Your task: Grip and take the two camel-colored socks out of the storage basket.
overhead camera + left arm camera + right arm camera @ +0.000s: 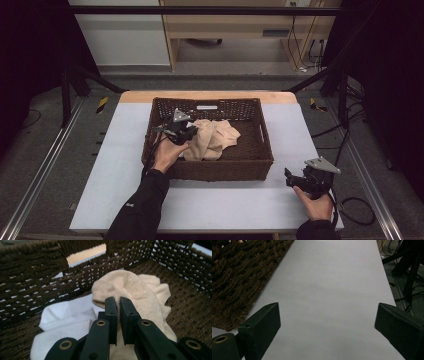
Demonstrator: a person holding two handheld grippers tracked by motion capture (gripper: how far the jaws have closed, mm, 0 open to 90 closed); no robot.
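A dark brown woven basket [260,165] stands in the middle of the table. Inside it lies a beige sock [215,137] with white cloth [67,317] beside it. My left gripper [187,131] reaches into the basket's left part and is shut on the beige sock [130,287], whose fabric is pinched between the two black jaws. My right gripper [291,176] rests at the table's front right, outside the basket, with its jaws wide apart over bare table [327,302] and nothing between them.
The basket's woven walls [32,290] rise close around the left gripper, with a handle slot in the far wall. The white table top [120,150] surrounds the basket. Black frame poles and cables [350,120] stand off the table's right edge.
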